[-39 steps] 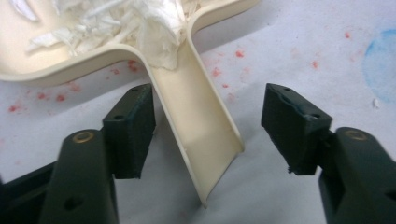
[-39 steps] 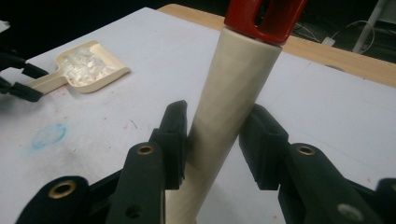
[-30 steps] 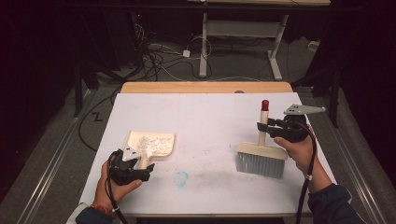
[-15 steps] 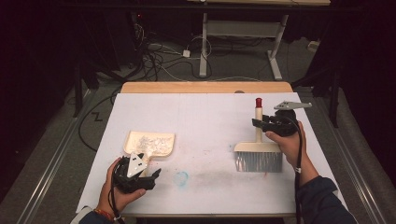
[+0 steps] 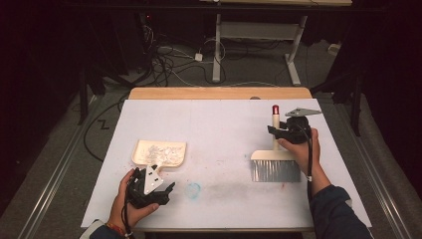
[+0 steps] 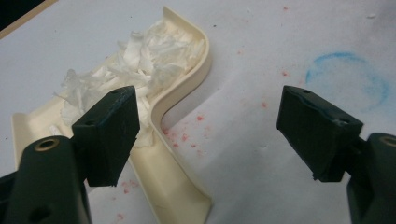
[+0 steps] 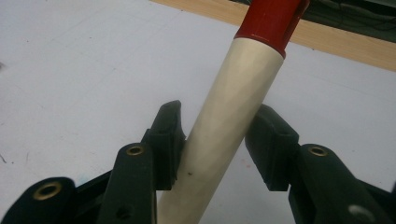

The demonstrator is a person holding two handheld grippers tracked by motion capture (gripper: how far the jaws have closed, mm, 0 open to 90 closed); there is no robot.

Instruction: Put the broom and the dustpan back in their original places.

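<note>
Cream dustpan (image 6: 173, 154), loaded with white shreds (image 6: 140, 60), is left at table's (image 5: 224, 124) left beside the spread-open left gripper (image 5: 149, 191), while the brush (image 5: 274, 157) handle gets pinched by the right gripper (image 7: 219, 140), so emptying's probably next.

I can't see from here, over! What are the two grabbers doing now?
Left gripper open, beside the dustpan full of white scraps. Right gripper shut on the brush handle. Nothing between brush and dustpan.
</note>
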